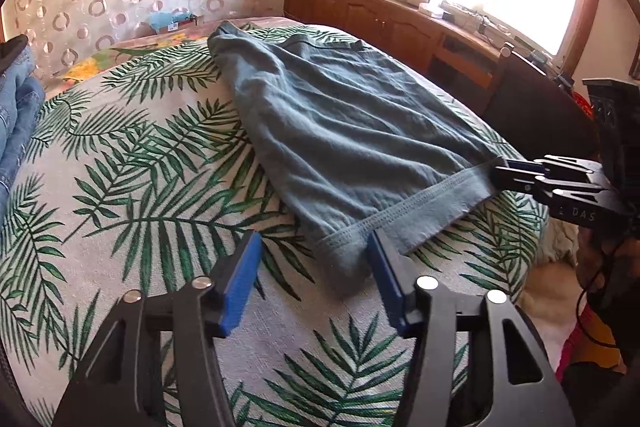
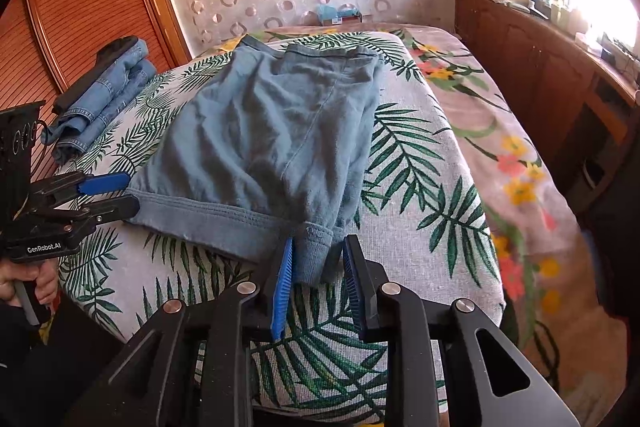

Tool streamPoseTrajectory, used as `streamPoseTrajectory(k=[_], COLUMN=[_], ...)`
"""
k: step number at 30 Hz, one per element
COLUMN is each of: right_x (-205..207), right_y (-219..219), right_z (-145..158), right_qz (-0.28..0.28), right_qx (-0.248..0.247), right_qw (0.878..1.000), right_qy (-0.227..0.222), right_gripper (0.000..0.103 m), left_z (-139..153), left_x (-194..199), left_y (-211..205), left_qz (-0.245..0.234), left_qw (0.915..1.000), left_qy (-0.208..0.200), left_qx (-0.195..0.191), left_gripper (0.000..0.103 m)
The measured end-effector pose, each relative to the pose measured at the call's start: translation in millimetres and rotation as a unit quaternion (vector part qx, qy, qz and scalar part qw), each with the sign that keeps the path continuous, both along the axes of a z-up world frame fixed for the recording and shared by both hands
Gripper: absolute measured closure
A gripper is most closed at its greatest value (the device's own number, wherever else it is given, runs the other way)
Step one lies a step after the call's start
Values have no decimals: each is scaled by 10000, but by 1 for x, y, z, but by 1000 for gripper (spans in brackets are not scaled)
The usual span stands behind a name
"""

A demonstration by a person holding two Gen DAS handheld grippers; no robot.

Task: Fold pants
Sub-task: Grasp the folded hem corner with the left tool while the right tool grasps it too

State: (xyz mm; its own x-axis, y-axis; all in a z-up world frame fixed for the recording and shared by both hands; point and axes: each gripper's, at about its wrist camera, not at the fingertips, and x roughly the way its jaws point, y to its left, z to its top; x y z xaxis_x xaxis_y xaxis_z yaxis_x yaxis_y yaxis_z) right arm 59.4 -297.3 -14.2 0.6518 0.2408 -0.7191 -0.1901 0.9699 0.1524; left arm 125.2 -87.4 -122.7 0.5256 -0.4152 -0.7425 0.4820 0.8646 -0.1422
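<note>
The grey-blue cotton pants (image 1: 336, 131) lie flat on the bed's palm-leaf cover (image 1: 132, 179). At its near edge, the left gripper (image 1: 312, 275) jaws stand apart around 1 hem corner. The right gripper (image 2: 316, 279) jaws straddle the other, gap visible.

Pants (image 1: 340, 131): soft matt knit cloth, stitched hems. Bedspread (image 1: 132, 163): coarse woven cloth. Claw pads (image 2: 282, 291): ribbed blue rubber. Cabinet (image 2: 532, 67): glossy wood.

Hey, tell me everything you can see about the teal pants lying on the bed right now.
The teal pants look like soft knit fabric, wrinkled, lying flat on the leaf-print cover, waistband toward the far wall, stitched hem nearest the cameras. They seem already folded lengthwise, legs stacked. The left gripper straddles one hem corner with its pads apart; the right gripper brackets the other corner, one pad touching the cloth, the other apart.
</note>
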Motion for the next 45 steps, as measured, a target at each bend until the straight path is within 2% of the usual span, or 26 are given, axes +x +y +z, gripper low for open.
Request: streamPoseTrajectory(k=[12,17,20,28,45], right_x=[-4,-5,-5,-7,-39], right_y=[1,2,4,3,5], right_z=[-2,-2,-2,0,36], right_qz=[-2,50,150,198,392], right_qx=[58,74,30,139,180], right_qw=[10000,9999,9998,9996,9983], right_qy=[-33,-79,-124,-120,-379], right_gripper=[78,82,89,93,93], left_z=[0,0,0,5,48], left_x=[-9,-9,-8,-10,-45], left_y=[-4,-8,-8,-5,7], left_qz=[-165,-236,-240,-269,-368], left_qw=[9998,9997,9997,9996,9977], left_qy=[63,32,-23,-77,-463], left_qx=[-111,-88,-92,-63,-343], left_gripper=[61,66,70,88,91])
